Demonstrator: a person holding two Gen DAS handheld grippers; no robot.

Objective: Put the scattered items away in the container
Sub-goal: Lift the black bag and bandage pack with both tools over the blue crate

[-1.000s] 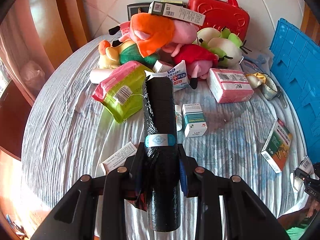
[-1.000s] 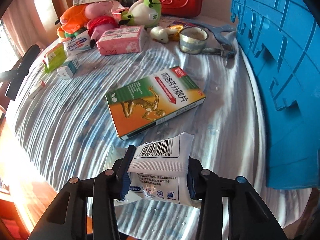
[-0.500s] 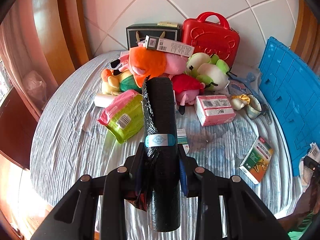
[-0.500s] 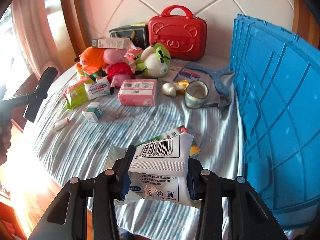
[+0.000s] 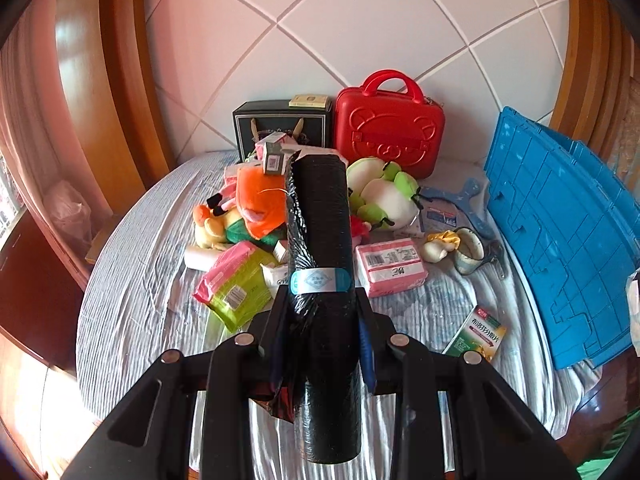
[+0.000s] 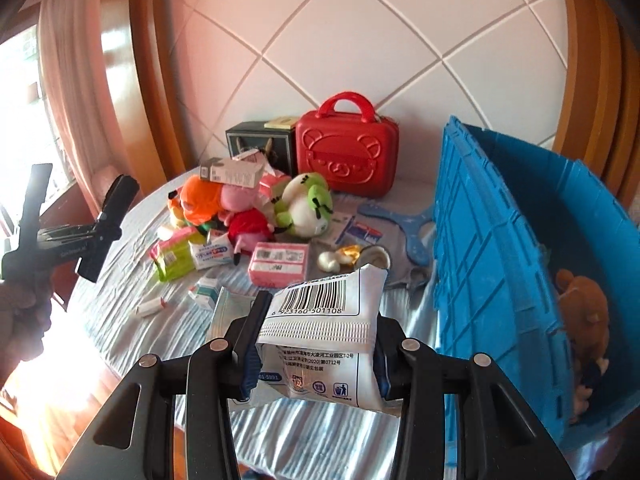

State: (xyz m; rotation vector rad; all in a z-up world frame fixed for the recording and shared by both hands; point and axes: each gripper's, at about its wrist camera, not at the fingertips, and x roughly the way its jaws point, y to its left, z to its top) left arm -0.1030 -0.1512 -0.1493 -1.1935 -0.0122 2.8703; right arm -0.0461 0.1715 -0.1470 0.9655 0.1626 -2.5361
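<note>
Two grippers are loaded: your left gripper [image 5: 320,320] clamps a black roll [image 5: 322,264] that runs up between its fingers, above the bed [image 5: 132,280]. Beyond it the plush toys [image 5: 256,208], a pink pack [image 5: 390,266] and a red case [image 5: 390,128] lie scattered. Your right gripper [image 6: 316,344] pinches a white packet [image 6: 328,320], held over the sheet just left of the blue crate [image 6: 500,240], where a brown toy [image 6: 584,312] already sits.
</note>
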